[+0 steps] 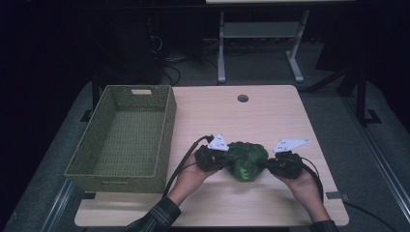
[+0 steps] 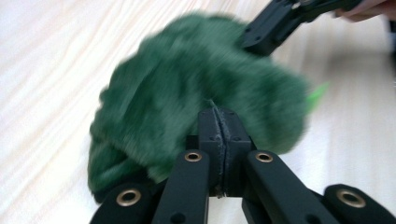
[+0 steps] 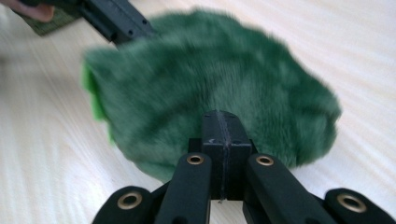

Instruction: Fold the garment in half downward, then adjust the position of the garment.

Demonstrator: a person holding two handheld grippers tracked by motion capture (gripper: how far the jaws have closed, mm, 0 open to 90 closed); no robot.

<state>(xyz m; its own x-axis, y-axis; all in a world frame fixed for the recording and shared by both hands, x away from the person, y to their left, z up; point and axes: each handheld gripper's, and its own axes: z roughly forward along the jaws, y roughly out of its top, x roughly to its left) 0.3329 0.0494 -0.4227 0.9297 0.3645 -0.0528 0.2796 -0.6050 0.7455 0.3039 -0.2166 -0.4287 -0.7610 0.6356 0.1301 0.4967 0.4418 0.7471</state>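
An empty woven basket point(image 1: 121, 137) stands at nine o'clock of a green plush toy point(image 1: 246, 159) near the tabletop's point(image 1: 270, 116) front edge. The left hand-held gripper point(image 1: 223, 158) and right hand-held gripper point(image 1: 265, 164), jaws pinched tight, clamp its fur at nine and three o'clock. Its bright-green end points toward six o'clock.

The toy point(image 1: 246, 159) is shaggy dark green plush, soft and matt, with a brighter green smooth felt edge. The table point(image 1: 270, 116) is pale wood-grain laminate, smooth with a faint sheen. The basket point(image 1: 167, 130) is rough woven olive-green wicker. Both grippers, left point(image 2: 219, 122) and right point(image 3: 223, 125), look like matt black plastic with brass-coloured metal rivets and pale grey plastic top plates.
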